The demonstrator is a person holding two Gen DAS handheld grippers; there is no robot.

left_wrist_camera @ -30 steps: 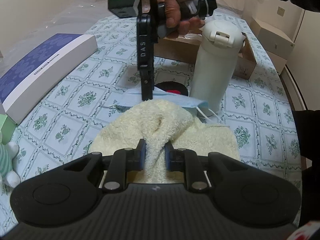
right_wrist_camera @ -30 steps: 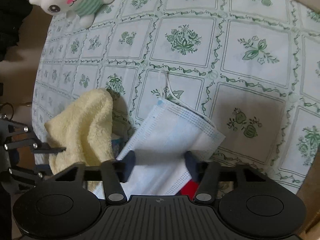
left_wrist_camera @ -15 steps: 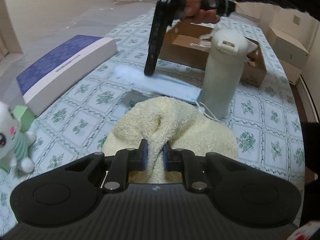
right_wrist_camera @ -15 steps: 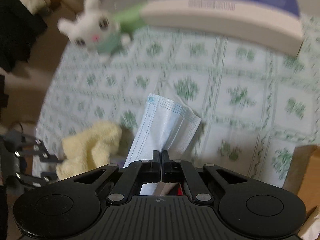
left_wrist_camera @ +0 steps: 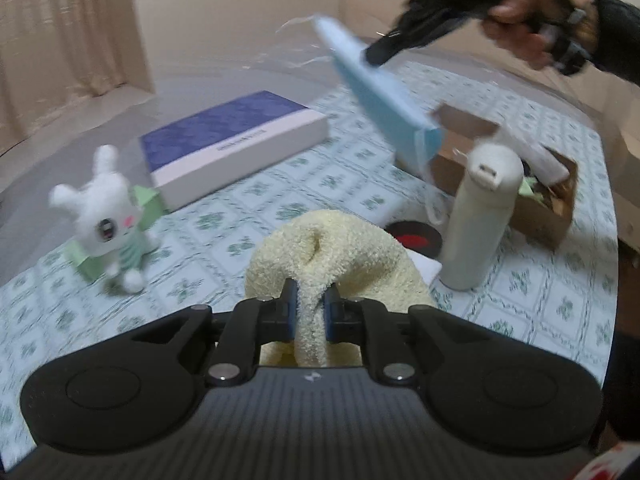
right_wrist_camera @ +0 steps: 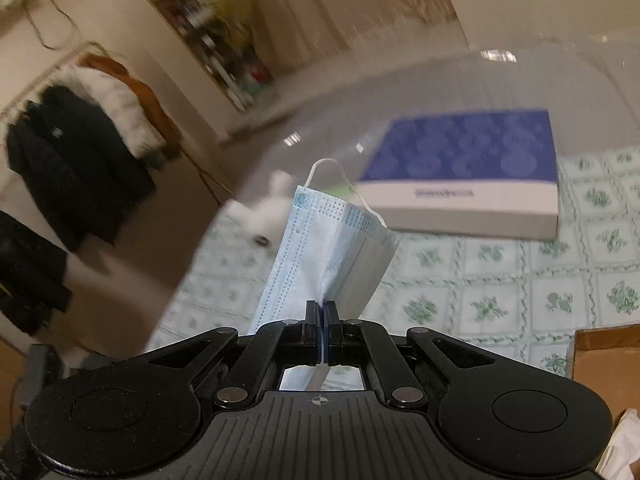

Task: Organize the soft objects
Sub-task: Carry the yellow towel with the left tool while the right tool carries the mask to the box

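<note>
My left gripper [left_wrist_camera: 311,307] is shut on a fold of the cream-yellow towel [left_wrist_camera: 344,248], held just above the tablecloth. My right gripper [right_wrist_camera: 321,314] is shut on a light blue face mask [right_wrist_camera: 332,248]. In the left wrist view the right gripper [left_wrist_camera: 376,55] holds the mask [left_wrist_camera: 380,92] high over the table, hanging slanted toward the cardboard box [left_wrist_camera: 536,200]. A white plush rabbit [left_wrist_camera: 108,220] stands at the left on a green block.
A white bottle [left_wrist_camera: 480,220] stands upright just right of the towel. A black and red round object [left_wrist_camera: 416,236] lies behind the towel. A blue and white flat box [left_wrist_camera: 236,144] lies at the back left, also in the right wrist view [right_wrist_camera: 464,176].
My right gripper closed on the mask and lifted it off the table, up and toward the cardboard box. My left gripper, still holding the towel, swung its view left and the rabbit came into sight.
</note>
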